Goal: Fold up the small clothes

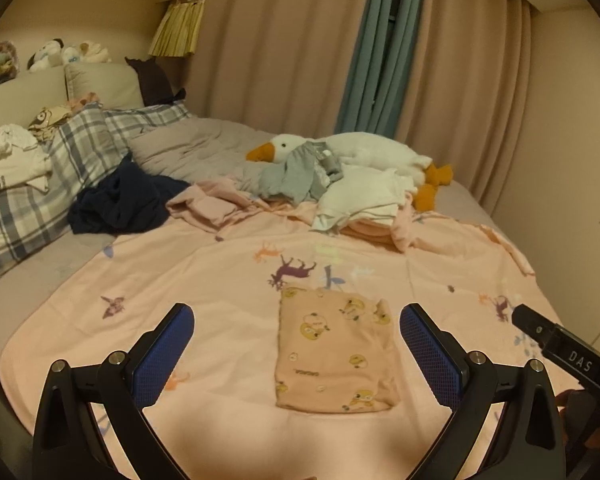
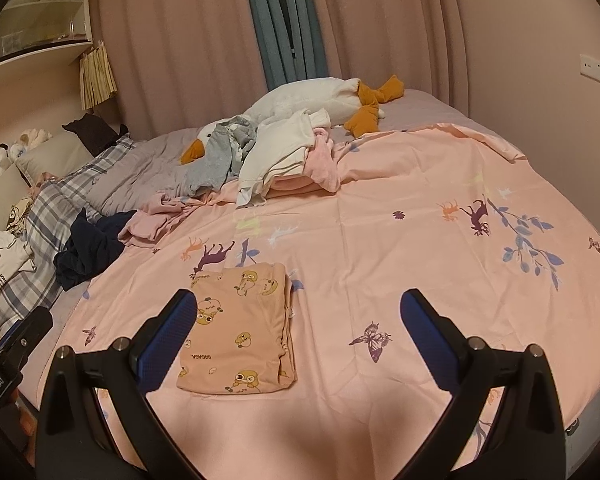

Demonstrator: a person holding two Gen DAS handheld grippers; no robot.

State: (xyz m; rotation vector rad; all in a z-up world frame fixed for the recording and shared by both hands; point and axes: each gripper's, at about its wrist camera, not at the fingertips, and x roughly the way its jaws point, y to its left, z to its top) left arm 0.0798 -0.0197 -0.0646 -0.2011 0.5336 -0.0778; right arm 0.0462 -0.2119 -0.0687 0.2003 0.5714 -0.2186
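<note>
1 peach garment folded flat on bed; pile still waiting; left tool and right tool spread, empty.

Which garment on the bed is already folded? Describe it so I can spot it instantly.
On the pink animal-print sheet, nearest the open grippers, lies the folded garment. It is a neat peach rectangle with yellow cartoon ducks, unlike the crumpled clothes pile by the plush goose.

Two wrist fisheye views look low across the bed toward curtains; both share the folded garment.
</note>
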